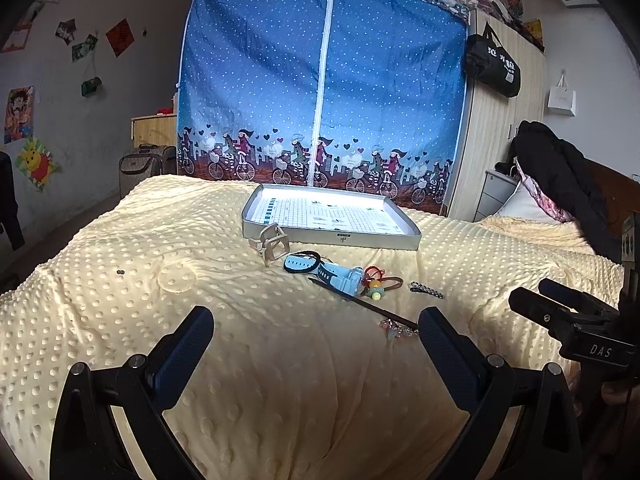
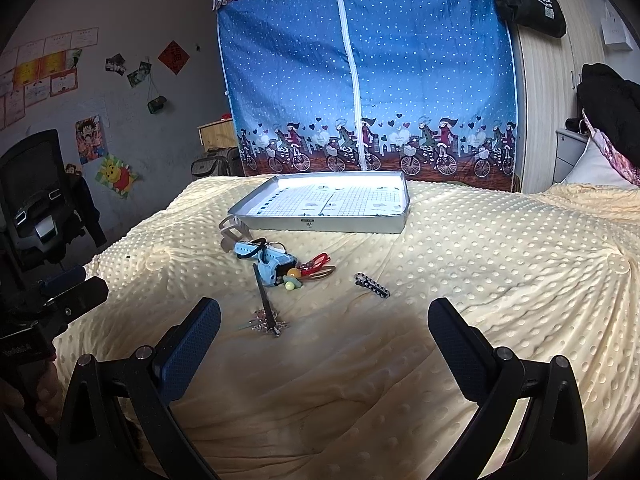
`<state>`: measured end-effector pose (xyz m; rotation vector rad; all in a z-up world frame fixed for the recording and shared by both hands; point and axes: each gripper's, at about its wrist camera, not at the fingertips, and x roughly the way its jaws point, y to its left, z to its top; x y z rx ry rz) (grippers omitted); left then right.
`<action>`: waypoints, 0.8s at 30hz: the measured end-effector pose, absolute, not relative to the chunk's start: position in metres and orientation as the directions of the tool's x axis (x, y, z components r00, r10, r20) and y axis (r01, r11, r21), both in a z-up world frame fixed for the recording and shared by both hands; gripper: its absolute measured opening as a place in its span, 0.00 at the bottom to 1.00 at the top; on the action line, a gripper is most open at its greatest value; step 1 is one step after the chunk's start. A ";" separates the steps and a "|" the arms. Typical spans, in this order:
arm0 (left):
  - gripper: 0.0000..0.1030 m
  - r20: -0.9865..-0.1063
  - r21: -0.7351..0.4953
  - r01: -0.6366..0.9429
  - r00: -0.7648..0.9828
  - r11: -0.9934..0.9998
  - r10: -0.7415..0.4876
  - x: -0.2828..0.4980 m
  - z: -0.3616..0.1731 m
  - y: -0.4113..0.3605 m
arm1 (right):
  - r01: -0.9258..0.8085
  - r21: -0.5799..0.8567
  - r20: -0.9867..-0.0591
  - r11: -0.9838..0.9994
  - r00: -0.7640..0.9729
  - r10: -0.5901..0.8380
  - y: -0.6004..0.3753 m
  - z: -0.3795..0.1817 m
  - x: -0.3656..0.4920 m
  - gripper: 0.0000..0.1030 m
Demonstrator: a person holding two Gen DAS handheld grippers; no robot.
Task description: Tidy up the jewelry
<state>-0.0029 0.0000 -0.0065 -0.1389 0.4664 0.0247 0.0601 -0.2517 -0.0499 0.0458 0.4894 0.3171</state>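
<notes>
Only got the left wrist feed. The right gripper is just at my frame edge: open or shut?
Observer: Open. The right gripper has its fingers spread wide above the yellow blanket and holds nothing.
Operator: The hair stick's near end is partly behind my finger. What's on it?
Observer: A silvery ornament cluster caps the dark hair stick. It lies flat on the blanket, clear of both fingers.
Operator: Anything off to the left that I can't make out?
Observer: A black office chair stands beside the bed.
</notes>
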 end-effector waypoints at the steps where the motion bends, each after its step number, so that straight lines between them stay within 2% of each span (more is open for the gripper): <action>1: 1.00 -0.453 -0.128 -0.057 0.891 0.990 -0.007 -0.002 -0.007 0.000 | -0.290 0.125 -0.457 0.949 0.832 0.314 -0.251 -0.051 0.060 0.99; 9: 1.00 -0.493 -0.091 -0.066 0.870 0.994 0.012 0.006 -0.012 -0.004 | -0.280 0.174 -0.481 0.944 0.812 0.330 -0.253 -0.050 0.064 0.99; 15: 1.00 -0.569 -0.038 -0.051 0.822 0.998 0.020 0.020 -0.023 -0.009 | -0.264 0.286 -0.501 0.921 0.778 0.379 -0.262 -0.054 0.071 0.99; 20: 1.00 -0.643 -0.040 -0.021 0.766 0.999 -0.009 0.038 -0.028 -0.007 | -0.161 0.309 -0.499 0.937 0.812 0.304 -0.277 -0.055 0.073 0.99; 24: 1.00 -0.697 -0.021 0.090 0.713 0.996 -0.079 0.061 -0.029 -0.025 | -0.099 0.304 -0.528 0.948 0.810 0.254 -0.288 -0.055 0.086 0.99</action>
